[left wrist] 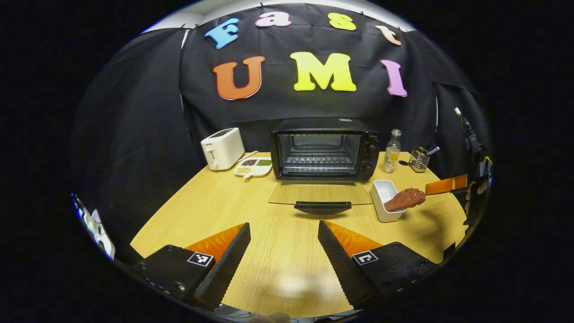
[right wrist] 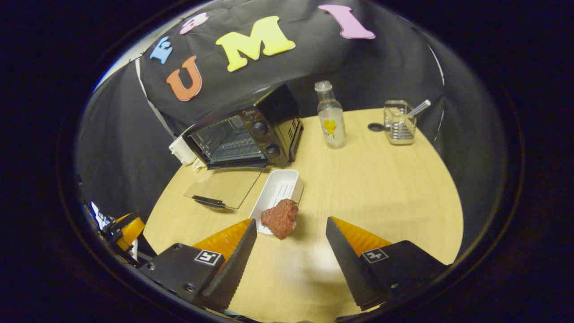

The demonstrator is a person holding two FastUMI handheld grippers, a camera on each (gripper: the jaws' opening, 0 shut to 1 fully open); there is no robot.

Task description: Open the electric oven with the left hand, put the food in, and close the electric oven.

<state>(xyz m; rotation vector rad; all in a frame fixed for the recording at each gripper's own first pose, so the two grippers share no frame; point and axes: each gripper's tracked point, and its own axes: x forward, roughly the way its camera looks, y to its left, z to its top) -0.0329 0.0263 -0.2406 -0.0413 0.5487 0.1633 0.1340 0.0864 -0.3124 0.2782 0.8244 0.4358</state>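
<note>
The black electric oven (left wrist: 323, 149) stands at the back of the wooden table, and its glass door (left wrist: 320, 194) lies folded down flat, open. My left gripper (left wrist: 283, 225) hovers open and empty in front of the door. A white tray (left wrist: 384, 197) sits right of the door. A reddish-brown piece of meat (right wrist: 280, 218) is at the tray's (right wrist: 279, 190) near end, between the wide-apart fingers of my open right gripper (right wrist: 291, 221), closer to the left one. I cannot tell whether the meat touches that finger. In the left gripper view the meat (left wrist: 405, 199) sits just off one right gripper finger (left wrist: 446, 185).
A white toaster (left wrist: 222, 148) and a divided dish of beans (left wrist: 254, 167) stand left of the oven. To its right are a small glass bottle (left wrist: 392, 151) and a wire holder (left wrist: 419, 159). Bare tabletop lies in front of the oven door.
</note>
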